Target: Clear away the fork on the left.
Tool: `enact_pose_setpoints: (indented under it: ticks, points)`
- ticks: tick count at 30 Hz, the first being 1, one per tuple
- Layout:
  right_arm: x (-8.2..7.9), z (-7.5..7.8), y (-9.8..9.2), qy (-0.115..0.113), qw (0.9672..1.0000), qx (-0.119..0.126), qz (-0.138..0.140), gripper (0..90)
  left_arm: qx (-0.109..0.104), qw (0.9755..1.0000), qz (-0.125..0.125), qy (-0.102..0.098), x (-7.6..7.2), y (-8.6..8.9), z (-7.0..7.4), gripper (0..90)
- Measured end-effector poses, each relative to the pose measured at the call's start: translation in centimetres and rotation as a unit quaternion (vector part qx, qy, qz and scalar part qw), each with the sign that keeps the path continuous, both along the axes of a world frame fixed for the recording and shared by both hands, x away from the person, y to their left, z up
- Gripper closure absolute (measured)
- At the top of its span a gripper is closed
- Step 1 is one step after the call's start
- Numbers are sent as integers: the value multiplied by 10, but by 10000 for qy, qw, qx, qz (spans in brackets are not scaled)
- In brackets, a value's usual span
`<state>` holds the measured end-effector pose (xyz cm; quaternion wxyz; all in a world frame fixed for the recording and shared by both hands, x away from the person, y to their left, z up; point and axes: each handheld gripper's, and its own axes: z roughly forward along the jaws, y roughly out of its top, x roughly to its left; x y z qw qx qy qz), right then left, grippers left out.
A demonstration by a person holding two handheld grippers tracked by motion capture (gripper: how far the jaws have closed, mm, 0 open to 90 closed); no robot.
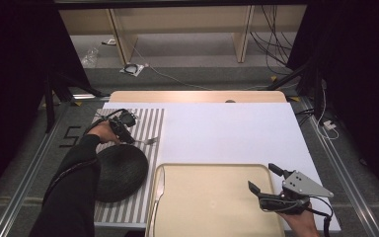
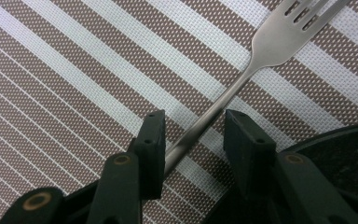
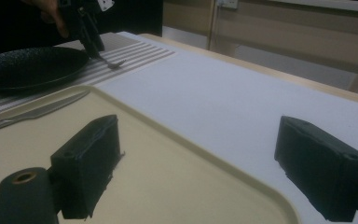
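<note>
Table: white surface across the middle of the high view; a bare wooden edge shows along its far side
Tray: beige, rounded corners, at the lower centre of the high view; its rim crosses the lower half of the right gripper view
Placemat: striped brown and white, at the left of the table in the high view; it forms the background of the left gripper view
Plate: black, round, resting on the placemat at the lower left of the high view, just left of the tray; its edge shows at the lower right of the left gripper view
Knife: silver, lying along the left edge of the tray, blade pointing to the upper frame
Fork: silver, flat on the placemat just above the plate in the high view; tines at the upper right of the left gripper view, handle running down between the jaws
Left gripper: jaws straddle the fork handle, one pad at or almost at the handle, the other apart from it with a gap; not yet clenched on it
Right gripper: released, jaws wide apart with nothing between them, above the right part of the tray at the lower right of the high view
</note>
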<state>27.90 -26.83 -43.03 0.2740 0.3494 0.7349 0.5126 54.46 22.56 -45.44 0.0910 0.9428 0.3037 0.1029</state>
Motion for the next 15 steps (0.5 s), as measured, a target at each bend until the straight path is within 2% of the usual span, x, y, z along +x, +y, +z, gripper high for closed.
enact_pose_setpoints:
  ticks: [5,15]
  points:
    - [0,0,0,4,10000,-16,-1,151,100,9999,-33,65,1,2,-3,613]
    - [0,0,0,-21,10000,9,10,152,116,9999,-76,46,2,0,-6,622]
